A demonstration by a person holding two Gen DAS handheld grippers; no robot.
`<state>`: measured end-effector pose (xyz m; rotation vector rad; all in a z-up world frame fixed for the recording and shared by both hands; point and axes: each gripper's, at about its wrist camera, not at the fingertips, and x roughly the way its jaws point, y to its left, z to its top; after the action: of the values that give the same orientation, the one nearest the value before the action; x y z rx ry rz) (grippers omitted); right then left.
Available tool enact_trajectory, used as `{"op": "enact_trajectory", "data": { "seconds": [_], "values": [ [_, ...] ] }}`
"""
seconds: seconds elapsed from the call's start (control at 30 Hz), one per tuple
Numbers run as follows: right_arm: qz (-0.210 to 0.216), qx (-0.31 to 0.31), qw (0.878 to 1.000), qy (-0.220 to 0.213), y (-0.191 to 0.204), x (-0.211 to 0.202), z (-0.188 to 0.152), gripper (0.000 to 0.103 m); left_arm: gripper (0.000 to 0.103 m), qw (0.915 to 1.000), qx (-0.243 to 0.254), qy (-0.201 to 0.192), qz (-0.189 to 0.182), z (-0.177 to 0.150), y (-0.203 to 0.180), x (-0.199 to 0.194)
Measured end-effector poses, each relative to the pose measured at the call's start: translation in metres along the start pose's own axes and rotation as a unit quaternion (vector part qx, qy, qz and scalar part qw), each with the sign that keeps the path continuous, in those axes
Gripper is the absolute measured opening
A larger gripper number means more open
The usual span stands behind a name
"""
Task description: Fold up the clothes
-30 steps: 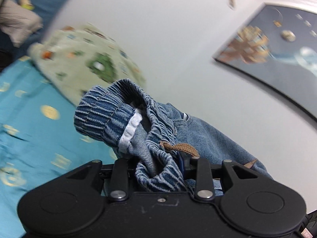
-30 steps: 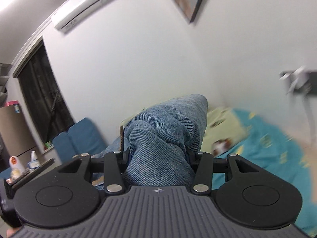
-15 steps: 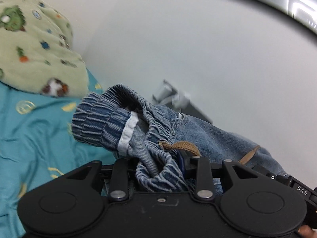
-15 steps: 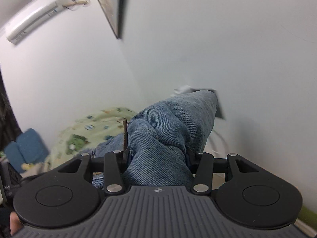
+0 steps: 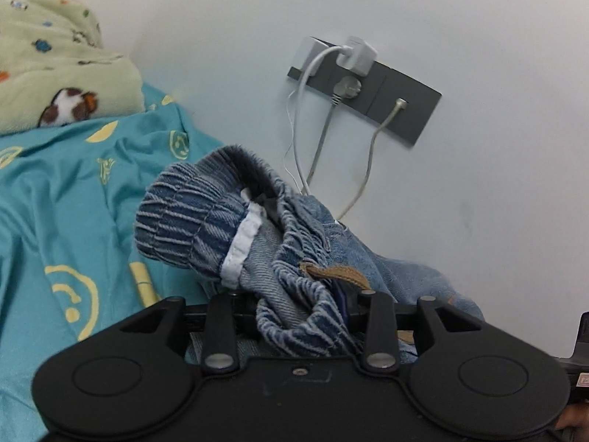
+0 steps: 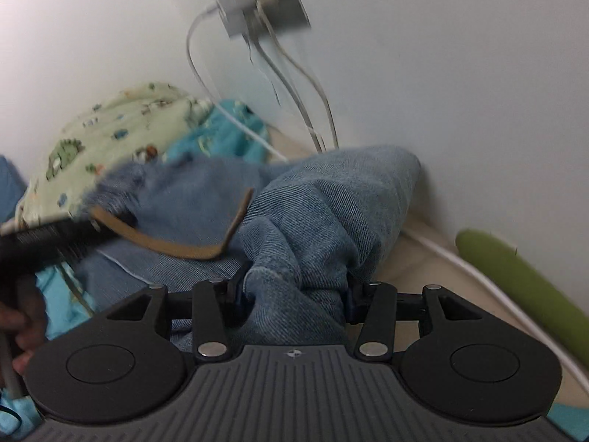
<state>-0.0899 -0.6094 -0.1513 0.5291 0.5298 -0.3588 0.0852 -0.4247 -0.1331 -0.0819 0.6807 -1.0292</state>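
A pair of blue denim jeans with an elastic striped waistband (image 5: 191, 221) and a tan drawstring (image 5: 342, 274) is held by both grippers. My left gripper (image 5: 298, 302) is shut on the bunched waistband, held above the teal bedsheet (image 5: 66, 199). My right gripper (image 6: 294, 287) is shut on a fold of the jeans' denim (image 6: 331, 213), low over the bed near the wall. The drawstring (image 6: 176, 245) hangs across the cloth in the right wrist view, where the left gripper (image 6: 48, 235) shows blurred at the left.
A grey socket panel (image 5: 371, 99) with a white charger and cables is on the white wall just ahead. A green patterned blanket (image 5: 51, 70) lies at the left on the bed. A green cylinder (image 6: 522, 280) lies by the wall at the right.
Both grippers have swung downward with the jeans, from facing the upper wall and picture to low over the bed near the socket panel. Both grips are unchanged.
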Motion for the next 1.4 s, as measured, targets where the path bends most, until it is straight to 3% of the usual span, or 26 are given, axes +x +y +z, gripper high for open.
{"op": "enact_trajectory", "data": {
  "seconds": [0.2,0.27,0.33,0.4,0.47,0.6,0.7,0.97,1.23,1.4],
  "values": [
    [-0.008,0.013,1.0,0.017,0.006,0.011,0.004,0.05,0.036,0.9995,0.022,0.016,0.013,0.001,-0.007,-0.006],
    [-0.012,0.026,0.999,0.024,0.003,0.009,0.008,0.056,0.038,0.9991,0.026,0.028,0.019,0.002,-0.01,-0.011],
    [-0.02,0.048,0.998,0.03,-0.002,0.004,0.012,0.06,0.046,0.9988,0.026,0.039,0.015,0.005,-0.012,-0.018],
    [-0.032,0.057,0.998,0.026,-0.007,-0.007,0.01,0.07,0.058,0.9983,0.042,0.036,0.016,0.007,-0.016,-0.031],
    [-0.046,0.054,0.997,0.012,-0.016,-0.027,0.007,0.082,0.062,0.9978,0.053,0.031,0.022,0.009,-0.019,-0.047],
    [-0.051,0.047,0.998,0.002,-0.008,-0.047,0.016,0.083,0.082,0.9961,0.074,0.0,0.049,0.018,-0.025,-0.086],
    [-0.036,0.028,0.999,-0.015,0.003,-0.072,0.024,0.083,0.086,0.9945,0.08,-0.02,0.064,0.03,-0.028,-0.116],
    [0.007,-0.039,0.998,-0.053,0.069,-0.111,0.063,0.084,0.095,0.9847,0.094,-0.077,0.125,0.061,-0.029,-0.204],
    [0.065,-0.094,0.99,-0.081,0.149,-0.13,0.079,0.085,0.096,0.9742,0.106,-0.106,0.169,0.063,-0.003,-0.289],
    [0.108,-0.129,0.982,-0.09,0.207,-0.136,0.074,0.085,0.097,0.9585,0.121,-0.127,0.225,0.055,0.018,-0.333]
  ]
}}
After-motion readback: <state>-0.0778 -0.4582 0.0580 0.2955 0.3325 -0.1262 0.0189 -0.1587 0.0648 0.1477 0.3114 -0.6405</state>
